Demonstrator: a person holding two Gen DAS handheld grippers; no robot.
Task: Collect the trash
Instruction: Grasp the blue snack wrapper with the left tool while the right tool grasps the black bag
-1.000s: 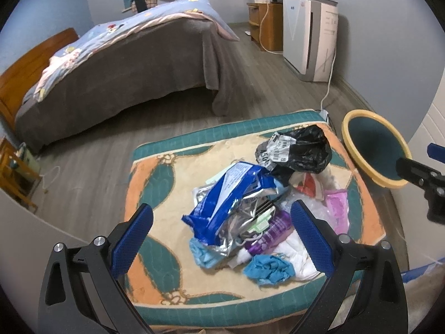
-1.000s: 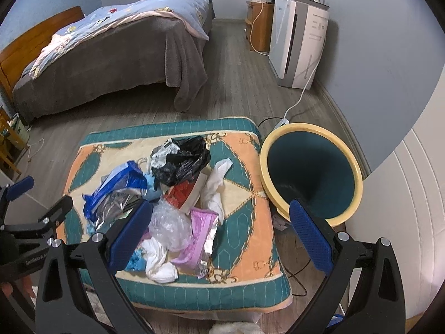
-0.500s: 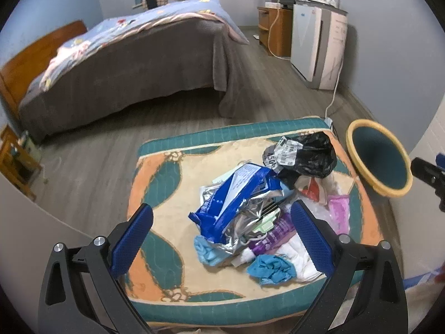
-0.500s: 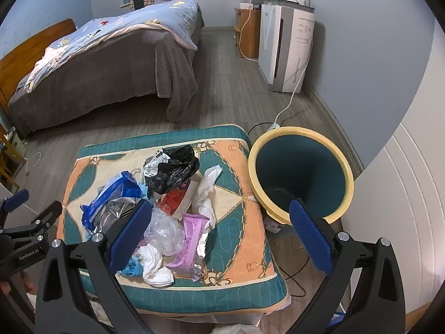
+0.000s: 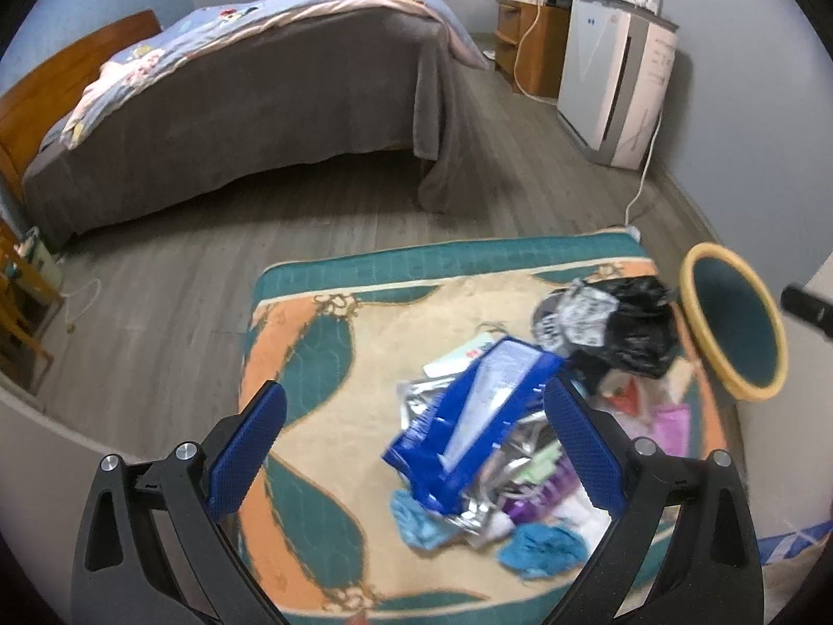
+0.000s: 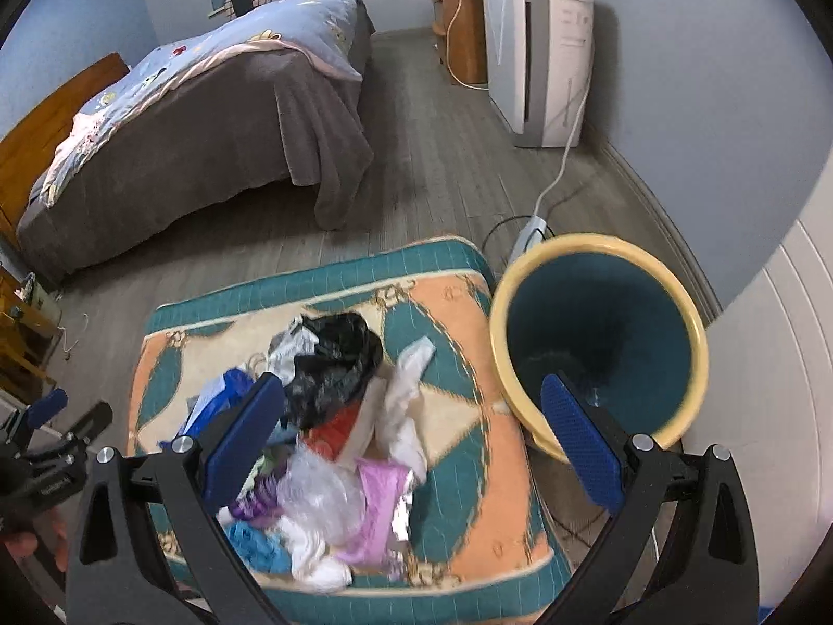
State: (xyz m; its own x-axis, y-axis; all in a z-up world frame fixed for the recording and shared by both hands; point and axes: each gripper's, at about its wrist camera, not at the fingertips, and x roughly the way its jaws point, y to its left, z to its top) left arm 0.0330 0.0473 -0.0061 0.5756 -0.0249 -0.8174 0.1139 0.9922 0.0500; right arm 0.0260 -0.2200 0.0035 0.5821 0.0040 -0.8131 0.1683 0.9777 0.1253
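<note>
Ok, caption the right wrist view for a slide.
Open right gripper above a trash pile on a patterned cushion, beside the empty bin.

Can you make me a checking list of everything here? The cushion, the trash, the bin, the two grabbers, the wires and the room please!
Surface: patterned floor cushion, teal and orange, on a wood floor.
Job's things: trash pile on the cushion, with a blue foil bag, black plastic bag, white tissue, pink wrapper, clear plastic and blue crumpled piece. Bin, yellow rim and teal inside, beside the cushion; contents hard to tell.
Clutter: nothing seen besides the pile.
Grippers: left gripper open, empty, above the pile; right gripper open, empty.
Cables: white cable runs along the floor to a power strip near the bin.
Surroundings: bed, white appliance, wooden cabinet.
</note>
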